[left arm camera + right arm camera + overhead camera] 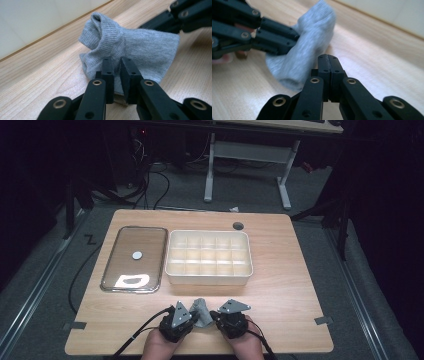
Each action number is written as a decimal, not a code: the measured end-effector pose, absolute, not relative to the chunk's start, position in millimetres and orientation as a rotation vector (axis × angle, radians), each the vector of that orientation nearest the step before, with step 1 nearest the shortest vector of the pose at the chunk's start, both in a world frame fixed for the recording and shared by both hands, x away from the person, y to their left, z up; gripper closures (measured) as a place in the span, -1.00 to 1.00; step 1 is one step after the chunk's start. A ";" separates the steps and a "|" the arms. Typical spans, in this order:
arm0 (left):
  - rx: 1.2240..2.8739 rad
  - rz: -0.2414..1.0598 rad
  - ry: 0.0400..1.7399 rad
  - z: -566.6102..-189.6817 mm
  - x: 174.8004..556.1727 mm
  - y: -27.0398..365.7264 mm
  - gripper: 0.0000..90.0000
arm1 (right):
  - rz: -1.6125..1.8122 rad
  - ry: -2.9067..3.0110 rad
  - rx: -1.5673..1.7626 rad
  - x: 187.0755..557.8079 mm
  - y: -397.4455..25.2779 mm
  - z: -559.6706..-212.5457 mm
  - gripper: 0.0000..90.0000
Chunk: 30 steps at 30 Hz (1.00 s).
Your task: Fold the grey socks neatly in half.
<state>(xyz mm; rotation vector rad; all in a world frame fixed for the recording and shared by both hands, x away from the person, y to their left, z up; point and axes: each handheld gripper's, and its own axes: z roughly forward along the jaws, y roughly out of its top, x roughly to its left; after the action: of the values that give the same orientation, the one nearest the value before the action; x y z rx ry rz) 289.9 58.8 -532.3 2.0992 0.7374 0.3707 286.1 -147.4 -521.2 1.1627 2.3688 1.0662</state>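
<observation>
Sock [202, 312], grey and bunched, sits at the lower middle of the bench [290, 285]. Left claw [117, 72] pinches its near edge, jaws narrow. Right claw [329, 62] is fully closed, beside it, gripping nothing.

There are no words, numbers, labels or signs to read in any of the pictures.
</observation>
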 end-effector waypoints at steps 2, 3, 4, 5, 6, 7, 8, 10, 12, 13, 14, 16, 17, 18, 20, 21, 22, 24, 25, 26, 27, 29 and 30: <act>2.100 0.375 0.736 -532.3 289.5 58.6 0.81 | 1.099 2.385 1.155 283.3 -143.1 -521.4 1.00; 2.101 0.377 0.735 -532.3 289.4 58.6 0.81 | 1.107 2.381 1.132 282.2 -140.0 -519.5 1.00; 2.101 0.378 0.734 -532.3 289.2 58.4 0.81 | 1.116 2.377 1.130 281.3 -138.1 -518.0 1.00; 2.102 0.381 0.733 -532.3 289.0 58.4 0.81 | 1.130 2.370 1.122 280.6 -136.8 -516.7 1.00; 2.102 0.382 0.733 -532.3 288.9 58.4 0.81 | 1.144 2.363 1.115 279.4 -135.5 -515.0 1.00; 2.103 0.384 0.734 -532.2 288.6 58.5 0.81 | 1.160 2.356 1.108 278.3 -134.4 -513.7 1.00; 2.103 0.386 0.735 -532.2 288.5 58.4 0.81 | 1.175 2.358 1.105 277.2 -133.4 -512.9 1.00; 2.102 0.382 0.734 -532.2 288.7 58.5 0.81 | 1.179 2.353 1.100 276.7 -133.2 -513.6 1.00; 2.101 0.379 0.735 -532.2 289.0 58.8 0.81 | 1.188 2.348 1.104 276.9 -133.9 -514.9 1.00; 2.100 0.379 0.736 -532.1 289.1 59.0 0.80 | 1.189 2.345 1.107 277.2 -134.2 -514.8 1.00; 2.100 0.379 0.735 -532.1 289.0 59.1 0.80 | 1.194 2.341 1.110 277.5 -134.5 -514.5 1.00; 2.102 0.377 0.734 -532.0 289.2 59.4 0.80 | 1.211 2.332 1.116 277.8 -135.0 -515.1 1.00; 2.101 0.376 0.735 -531.9 289.3 59.6 0.79 | 1.216 2.325 1.107 277.8 -134.9 -515.1 1.00; 2.103 0.378 0.733 -531.9 289.1 59.7 0.79 | 1.224 2.320 1.103 277.6 -134.6 -514.6 1.00; 2.103 0.388 0.729 -531.9 287.8 59.4 0.76 | 1.258 2.311 1.088 278.1 -134.5 -512.5 1.00; 2.102 0.388 0.731 -531.8 287.5 59.3 0.75 | 1.258 2.312 1.087 277.6 -134.0 -511.2 1.00; 2.101 0.388 0.733 -531.8 287.4 59.3 0.74 | 1.255 2.316 1.082 277.4 -133.6 -511.2 1.00; 2.098 0.385 0.737 -531.7 288.0 59.5 0.72 | 1.257 2.313 1.083 277.1 -134.1 -512.1 1.00; 2.085 0.367 0.745 -531.5 288.8 60.2 0.71 | 1.251 2.315 1.085 277.3 -134.4 -512.4 1.00; 2.069 0.345 0.755 -530.9 289.2 61.4 0.68 | 1.242 2.314 1.089 277.8 -135.6 -512.4 1.00; 2.061 0.334 0.755 -529.8 289.0 62.9 0.63 | 1.246 2.309 1.102 278.0 -137.3 -512.3 1.00; 2.011 0.310 0.748 -524.4 286.1 68.9 0.56 | 1.242 2.305 1.105 278.1 -139.2 -512.7 1.00; 1.984 0.310 0.739 -520.0 284.0 73.1 0.54 | 1.237 2.306 1.112 277.8 -140.4 -513.3 1.00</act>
<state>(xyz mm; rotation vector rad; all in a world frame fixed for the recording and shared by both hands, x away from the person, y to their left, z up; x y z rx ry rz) 284.0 73.1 -520.0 1.9836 0.7394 0.3099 277.8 -140.4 -513.3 1.1125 2.3062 1.2373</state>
